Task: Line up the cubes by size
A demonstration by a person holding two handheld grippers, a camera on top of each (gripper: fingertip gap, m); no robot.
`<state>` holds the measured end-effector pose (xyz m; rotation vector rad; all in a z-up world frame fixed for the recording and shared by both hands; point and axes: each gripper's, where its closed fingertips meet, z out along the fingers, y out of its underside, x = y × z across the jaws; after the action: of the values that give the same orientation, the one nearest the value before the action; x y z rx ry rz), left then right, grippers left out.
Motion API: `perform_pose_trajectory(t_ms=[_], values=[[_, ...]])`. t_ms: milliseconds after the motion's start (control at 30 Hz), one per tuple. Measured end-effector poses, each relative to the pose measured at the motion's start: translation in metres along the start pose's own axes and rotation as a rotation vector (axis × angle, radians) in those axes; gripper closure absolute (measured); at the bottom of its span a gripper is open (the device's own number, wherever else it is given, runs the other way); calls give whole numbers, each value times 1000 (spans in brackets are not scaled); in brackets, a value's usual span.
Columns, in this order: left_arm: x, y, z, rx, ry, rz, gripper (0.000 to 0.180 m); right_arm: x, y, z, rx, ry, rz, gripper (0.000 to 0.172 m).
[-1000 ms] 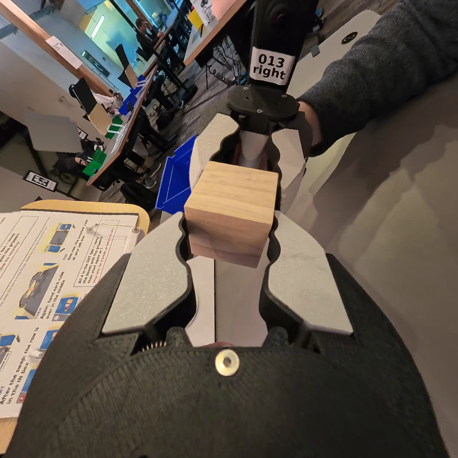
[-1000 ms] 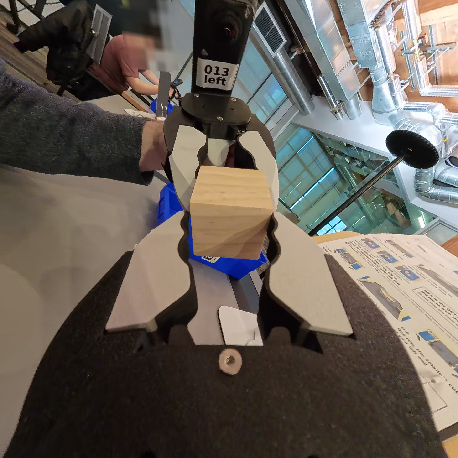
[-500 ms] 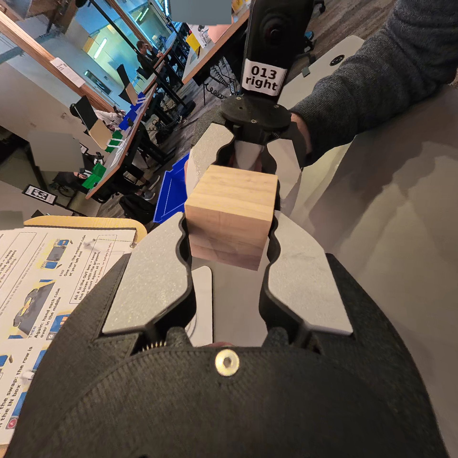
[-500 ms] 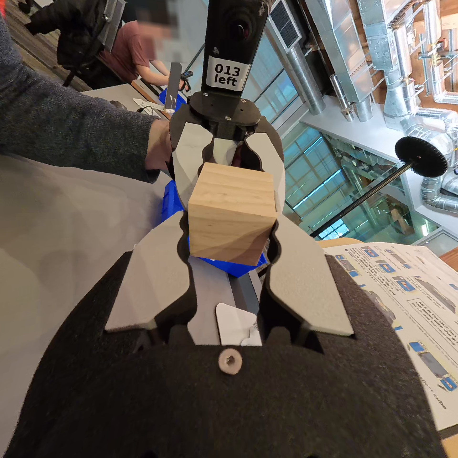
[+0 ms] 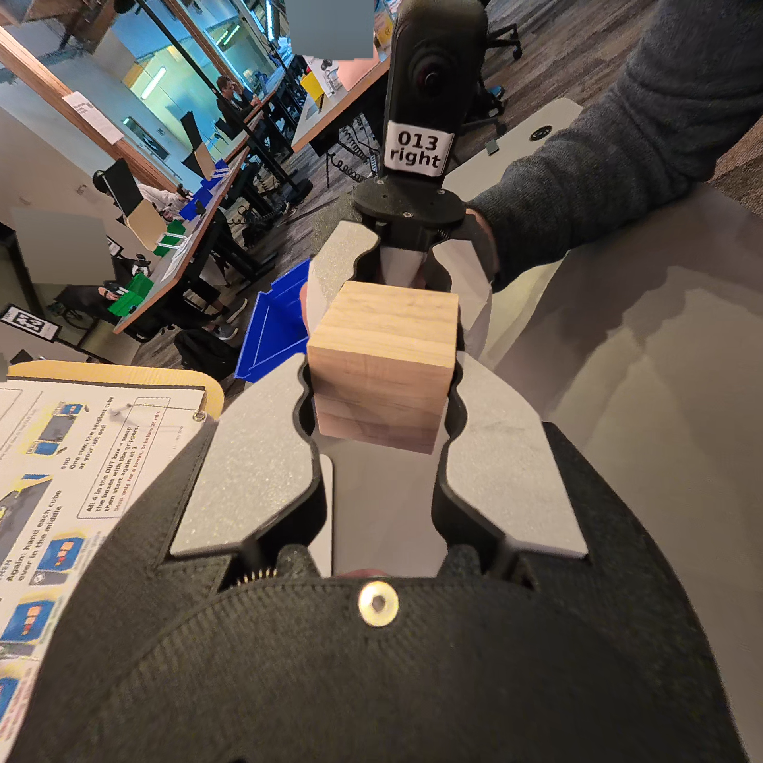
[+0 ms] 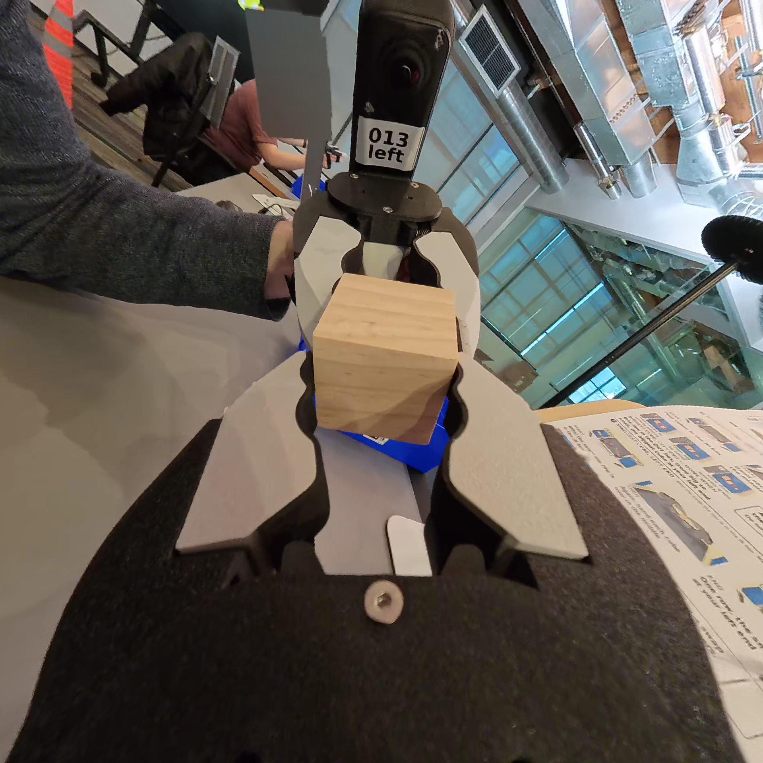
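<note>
While both tools meet over the grey table (image 5: 660, 413), one wooden cube (image 5: 384, 363) hangs in mid-air between them, clamped from opposite ends: the left gripper (image 5: 377, 388) presses its pads on the near sides, and the right gripper (image 6: 384, 392) grips the same cube (image 6: 384, 363) from its own end. This reads as a hand-over in the middle, with neither side yet letting go. By my judgement the next move calls for one gripper to spread its fingers and back straight off while the other keeps a firm squeeze, then carries the block to its place in the row. Beside the table lies a printed instruction sheet (image 5: 82, 475) on a wooden board (image 5: 124, 373). Beyond the cube sits a blue plastic bin (image 5: 276, 326); the part of its inside that shows holds nothing, the rest is hidden.
</note>
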<state>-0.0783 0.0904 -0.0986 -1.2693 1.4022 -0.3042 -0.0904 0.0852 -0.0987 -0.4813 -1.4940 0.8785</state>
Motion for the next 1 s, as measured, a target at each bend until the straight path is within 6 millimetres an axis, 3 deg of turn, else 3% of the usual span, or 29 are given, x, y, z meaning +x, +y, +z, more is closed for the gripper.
perform_pose_trajectory(t_ms=[167, 433, 733, 1000], values=[[3, -1, 1, 5, 20, -10, 120, -3, -1, -1, -2, -26, 8, 111], [-13, -4, -1, -54, -93, 19, 120, 12, -1, -4, 5, 49, 22, 112], [-9, -13, -4, 53, -20, -82, 122, 10, -5, -7, 24, 29, 24, 112], [-22, -15, -23, 70, -89, -66, 132, 31, -7, -23, 2, 79, 36, 111]])
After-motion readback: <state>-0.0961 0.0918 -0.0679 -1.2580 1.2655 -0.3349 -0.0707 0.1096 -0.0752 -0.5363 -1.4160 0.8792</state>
